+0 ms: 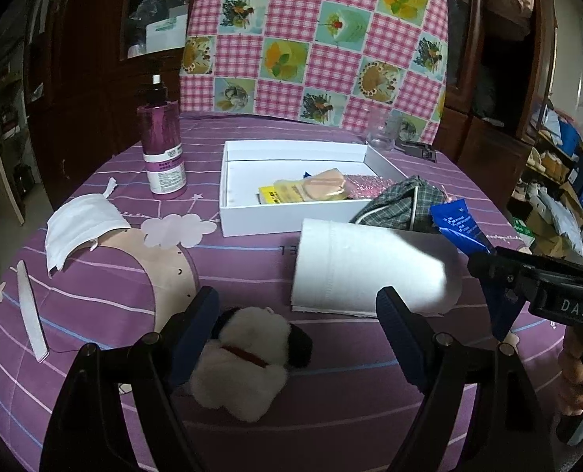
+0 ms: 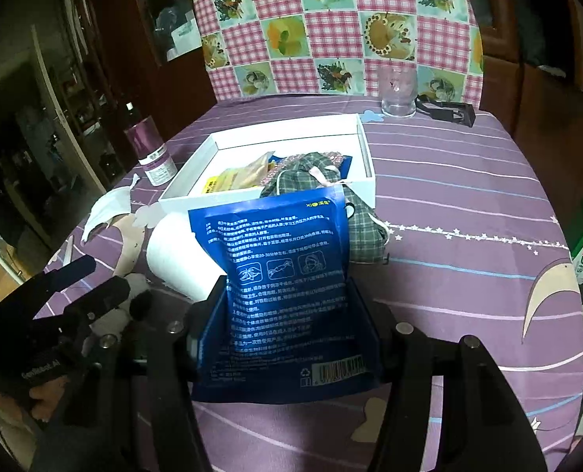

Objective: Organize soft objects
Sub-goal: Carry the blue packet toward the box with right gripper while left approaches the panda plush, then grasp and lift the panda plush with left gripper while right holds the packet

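A white and black plush toy (image 1: pixel 248 358) lies on the purple tablecloth between the fingers of my left gripper (image 1: pixel 295 314), which is open; the toy sits close to the left finger. The toy (image 2: pixel 134 299) and the left gripper (image 2: pixel 98 279) also show at the left of the right wrist view. My right gripper (image 2: pixel 289 299) is shut on a blue printed packet (image 2: pixel 279 259) and holds it upright above the table. That packet (image 1: pixel 460 224) and the right gripper (image 1: pixel 488 271) appear at the right edge of the left wrist view.
A white box (image 1: pixel 291 222) holds yellow packets, a sponge and a pink glittery item. A green plaid pouch (image 2: pixel 330 181) hangs over its near corner. Nearby lie a white roll (image 1: pixel 370 267), a white face mask (image 1: pixel 78 224), a nail file (image 1: pixel 31 314), a purple bottle (image 1: pixel 163 145) and a glass (image 2: pixel 397 94).
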